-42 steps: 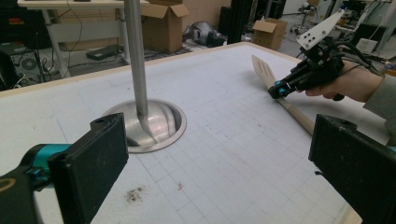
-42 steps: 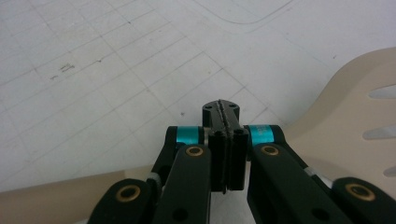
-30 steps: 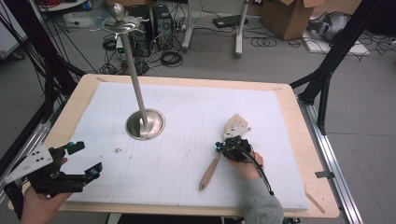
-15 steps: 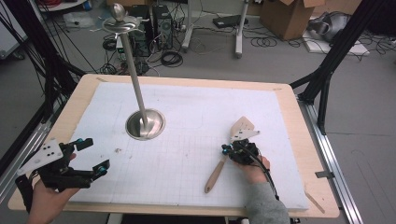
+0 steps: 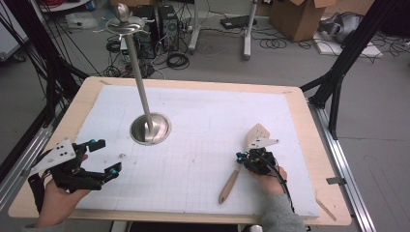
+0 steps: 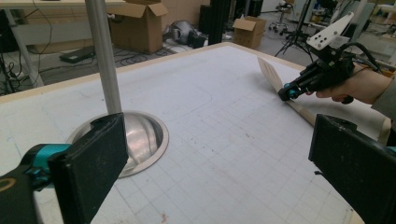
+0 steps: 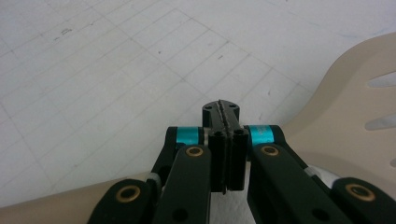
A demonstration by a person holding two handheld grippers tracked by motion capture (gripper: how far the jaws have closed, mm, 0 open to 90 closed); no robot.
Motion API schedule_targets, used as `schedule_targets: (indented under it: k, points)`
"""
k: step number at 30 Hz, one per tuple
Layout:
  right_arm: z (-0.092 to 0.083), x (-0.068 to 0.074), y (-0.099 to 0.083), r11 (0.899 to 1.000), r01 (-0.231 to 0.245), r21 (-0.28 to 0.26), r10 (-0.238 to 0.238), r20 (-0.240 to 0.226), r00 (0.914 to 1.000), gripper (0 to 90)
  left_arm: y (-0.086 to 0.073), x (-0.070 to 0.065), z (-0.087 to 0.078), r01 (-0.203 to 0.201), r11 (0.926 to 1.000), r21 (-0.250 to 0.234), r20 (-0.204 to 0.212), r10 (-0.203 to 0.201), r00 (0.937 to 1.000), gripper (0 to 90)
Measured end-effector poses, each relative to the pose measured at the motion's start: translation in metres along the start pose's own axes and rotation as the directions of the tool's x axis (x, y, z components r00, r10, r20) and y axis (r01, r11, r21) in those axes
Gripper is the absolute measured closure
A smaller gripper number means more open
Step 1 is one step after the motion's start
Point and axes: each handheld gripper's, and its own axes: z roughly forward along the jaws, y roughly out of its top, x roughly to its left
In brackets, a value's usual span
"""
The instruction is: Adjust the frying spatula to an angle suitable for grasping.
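Clamping the neck of a wooden spatula point(image 5: 241, 159), the right tongs point(image 5: 240, 155) sit at about 4 o'clock on the worktop point(image 5: 203, 82); in the right gripper view the right tongs' jaws are pressed together over the spatula. Slotted blade points to 1 o'clock, handle trails to 7 o'clock, and the handle looks to lie on the white gridded mat point(image 5: 217, 111); lifted or not, can't tell. Left tongs point(image 5: 109, 157) at 8 o'clock, jaws wide apart, nothing between them, aimed toward the middle. Metal stand point(image 5: 150, 129) at about 10 o'clock from centre: round base on the mat, tall pole rising to a hook ring at the top.

Risks, judged: the grip is narrow and on a thin neck, so the spatula could pivot or slip out if swung fast. Long handle may snag on the mat or sweep into the stand pole and tip it. Left tongs sit close to the base, so a careless reach could knock it.
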Motion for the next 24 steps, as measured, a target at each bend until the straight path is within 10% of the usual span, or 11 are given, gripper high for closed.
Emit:
schedule_targets:
  k: [12, 24]
  points:
    - [-0.008, 0.002, -0.008, 1.0, 0.003, -0.019, -0.002, 0.032, 0.9995, 90.0, 0.0, 0.0, 0.011, 0.0, 0.9999, 0.01, 0.018, 0.0, 0.9998, 5.2]
    - [-0.045, -0.001, -0.028, 0.994, 0.038, -0.099, -0.051, -0.133, 0.9898, 90.0, 0.007, 0.001, 0.019, -0.007, 0.9999, -0.011, 0.04, 0.007, 0.9992, 5.2]
